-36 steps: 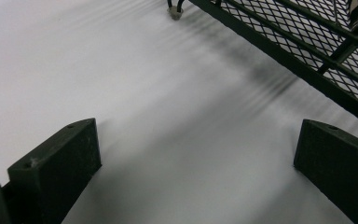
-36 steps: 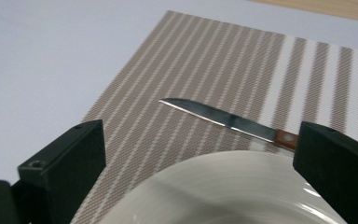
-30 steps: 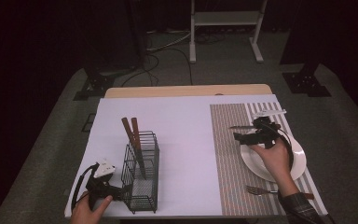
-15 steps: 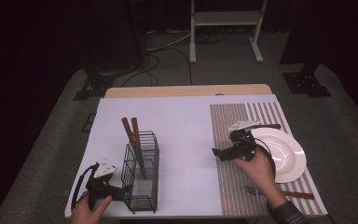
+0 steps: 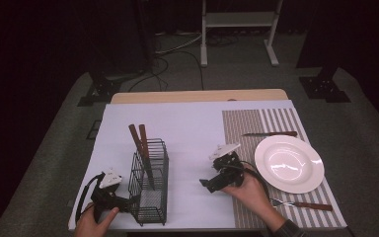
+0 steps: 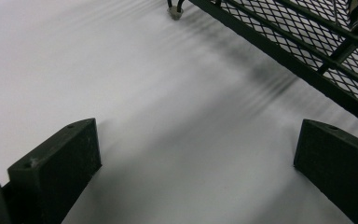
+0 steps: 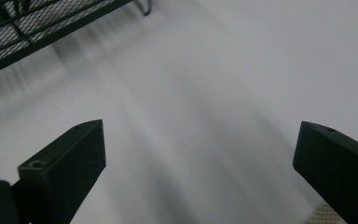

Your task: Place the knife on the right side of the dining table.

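A black wire basket [image 5: 150, 181] stands on the white table cover and holds two brown-handled utensils [image 5: 140, 143]. My left gripper [image 5: 128, 203] rests just left of the basket's near end, open and empty; its own view has the basket's mesh wall [image 6: 307, 42] at upper right. My right gripper [image 5: 206, 183] is over the white cover, to the right of the basket, open with nothing between its jaws. The basket's lower rim [image 7: 42, 28] crosses the upper left of the right gripper view.
A striped placemat [image 5: 246, 128] lies at the right with a white plate [image 5: 288, 164] on it. A brown-handled knife [image 5: 270, 134] lies behind the plate and a fork [image 5: 301, 204] in front of it.
My right gripper has moved left and nearer, from over the plate and placemat to the white cover beside the basket. The left gripper has stayed put.
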